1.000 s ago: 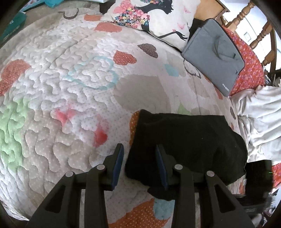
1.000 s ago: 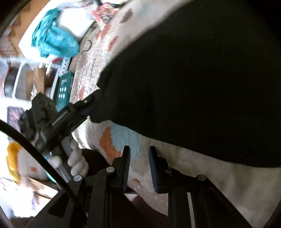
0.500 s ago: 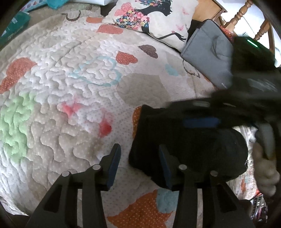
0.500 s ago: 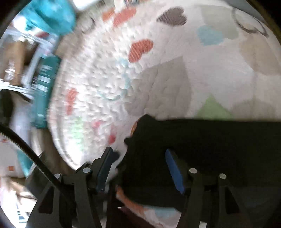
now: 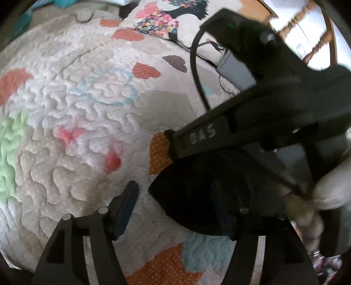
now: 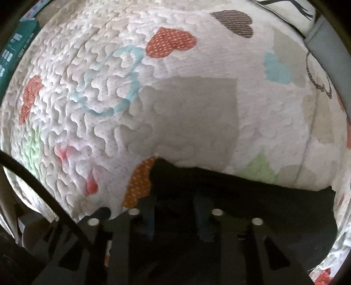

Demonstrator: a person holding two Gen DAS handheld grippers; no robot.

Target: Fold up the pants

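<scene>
The black pants (image 5: 193,193) lie folded into a compact bundle on the quilt (image 5: 83,136). My left gripper (image 5: 173,208) is open low over the bundle's near left corner, its right finger against the dark cloth. The right gripper's body (image 5: 263,114) crosses over the bundle in the left wrist view. In the right wrist view the pants (image 6: 252,197) fill the lower frame, and my right gripper (image 6: 175,217) is open right over them, its fingers dark against the cloth.
The quilt (image 6: 175,87) with heart patches covers the bed. A printed pillow (image 5: 171,19) lies at the far side, with a wooden chair (image 5: 318,43) behind. A teal box (image 6: 15,48) sits at the bed's left edge. A gloved hand (image 5: 329,193) holds the right gripper.
The right gripper swung from beside the bed's edge to over the folded pants. The left gripper opened wider and came closer to the bundle's corner.
</scene>
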